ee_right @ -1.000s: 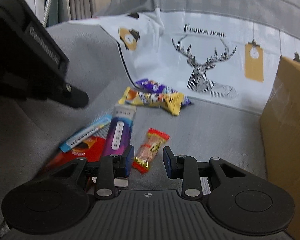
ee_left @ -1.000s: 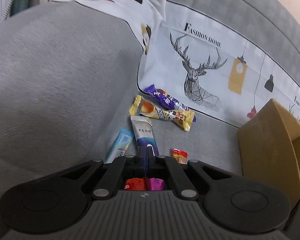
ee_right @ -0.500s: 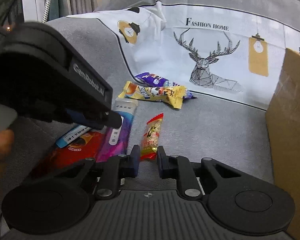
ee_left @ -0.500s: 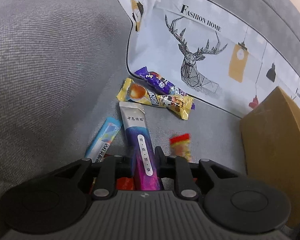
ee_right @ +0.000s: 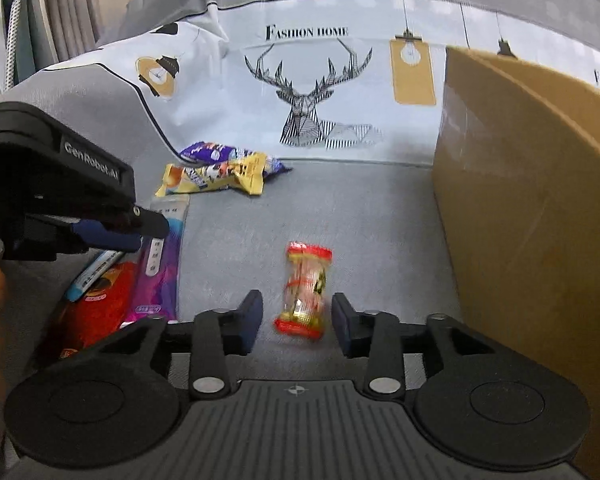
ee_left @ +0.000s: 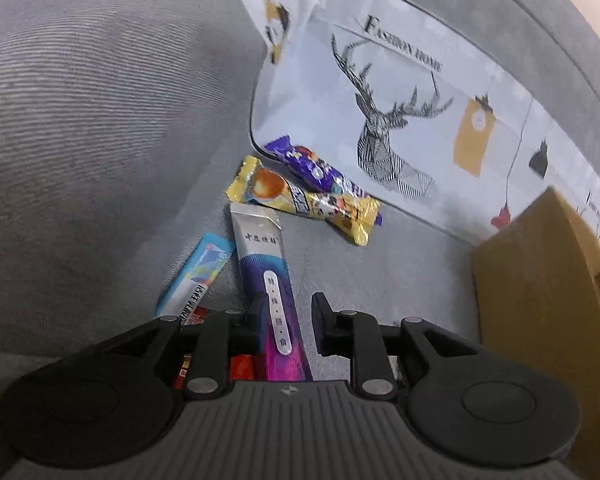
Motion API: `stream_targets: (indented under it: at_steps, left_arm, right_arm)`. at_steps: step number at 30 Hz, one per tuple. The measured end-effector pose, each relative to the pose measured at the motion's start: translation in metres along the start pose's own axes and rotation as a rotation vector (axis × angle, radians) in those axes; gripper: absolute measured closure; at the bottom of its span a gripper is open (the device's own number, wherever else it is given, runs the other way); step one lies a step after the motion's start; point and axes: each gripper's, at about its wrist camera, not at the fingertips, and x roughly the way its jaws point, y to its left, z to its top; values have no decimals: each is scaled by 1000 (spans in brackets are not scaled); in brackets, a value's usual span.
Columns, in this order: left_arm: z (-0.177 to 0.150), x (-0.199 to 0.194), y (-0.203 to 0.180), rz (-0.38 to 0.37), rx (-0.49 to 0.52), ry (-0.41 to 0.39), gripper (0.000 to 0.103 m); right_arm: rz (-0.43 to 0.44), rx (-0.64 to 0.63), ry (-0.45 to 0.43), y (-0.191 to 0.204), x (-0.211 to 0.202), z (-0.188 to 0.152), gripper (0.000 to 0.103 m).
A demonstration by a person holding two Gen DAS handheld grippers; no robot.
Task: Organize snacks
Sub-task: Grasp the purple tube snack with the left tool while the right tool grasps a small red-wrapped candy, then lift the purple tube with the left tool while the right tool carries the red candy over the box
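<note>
So the snacks are scattered on a grey sofa seat, and I'll use the cardboard box (ee_right: 532, 208) as the landmark since that's presumably where they're headed. It sits against the deer-print cushion (ee_right: 308, 92), top open.

The right claw (ee_right: 296, 322) is released, its jaws have just been opening, and the little red-ended candy (ee_right: 306, 292) lies on the seat between them, not touching either pad. It's the snack nearest the box, just off its near wall with bare grey fabric between, so an easy run.

The left claw (ee_left: 290, 320) is also released, jaws just opened, straddling the long purple sachet (ee_left: 274, 296), which lies flat; its left pad looks close to the sachet's edge. Farther from the box: a blue stick pack (ee_left: 198, 272) and a red packet (ee_right: 100, 300), partly under the purple one. The yellow bar (ee_left: 300, 200) and purple bar (ee_left: 316, 168) overlap against the cushion's edge, tight room there.
</note>
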Motion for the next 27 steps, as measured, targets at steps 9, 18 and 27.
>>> stream_targets:
  at_steps: [9, 18, 27]
  left_arm:
    - [-7, 15, -18, 80, 151, 21, 56]
    - [-10, 22, -28, 123, 193, 22, 53]
    - [-16, 28, -44, 193, 219, 9, 42]
  right_arm:
    - [-18, -52, 11, 4, 16, 1, 62]
    - [-32, -59, 0, 1, 14, 0, 78]
    - [-38, -81, 6, 0, 17, 1, 65]
